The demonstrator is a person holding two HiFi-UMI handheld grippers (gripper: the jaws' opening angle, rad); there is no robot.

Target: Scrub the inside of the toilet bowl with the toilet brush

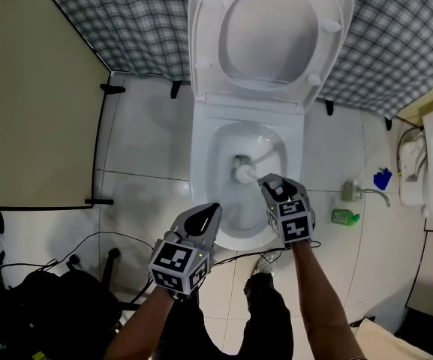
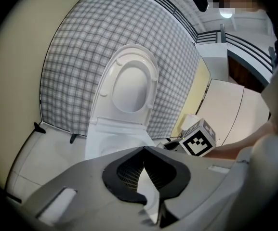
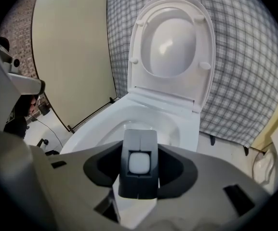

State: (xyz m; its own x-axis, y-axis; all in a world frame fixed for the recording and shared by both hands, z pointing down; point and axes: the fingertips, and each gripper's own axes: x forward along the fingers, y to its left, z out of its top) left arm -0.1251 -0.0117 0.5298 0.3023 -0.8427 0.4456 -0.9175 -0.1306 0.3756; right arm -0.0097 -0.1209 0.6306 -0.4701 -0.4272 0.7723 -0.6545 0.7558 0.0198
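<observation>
White tiled floor (image 1: 141, 148), glossy; grey checked cloth (image 1: 126, 21) hung across the wall behind the toilet; beige panel (image 1: 28, 88) at left; black cables (image 1: 88, 246) trailing at lower left; green bottle (image 1: 345, 217) on the floor to the right of the toilet. Toilet bowl (image 1: 201, 163) white; lid (image 1: 269, 28) tipped up against the cloth. Toilet brush (image 1: 244, 172) down inside the bowl, white head low on the inner wall near the middle. Right gripper (image 1: 270, 182) over the front right of the rim, angled steeply down into the bowl; jaws clenched on the grey brush handle, seen end-on between the pads in the right gripper view; bare forearm coming in from the bottom edge. Left gripper (image 1: 212, 210) at the bowl's front-left rim, tilted slightly down; jaws closed tip to tip, nothing between them; clear of the brush.
</observation>
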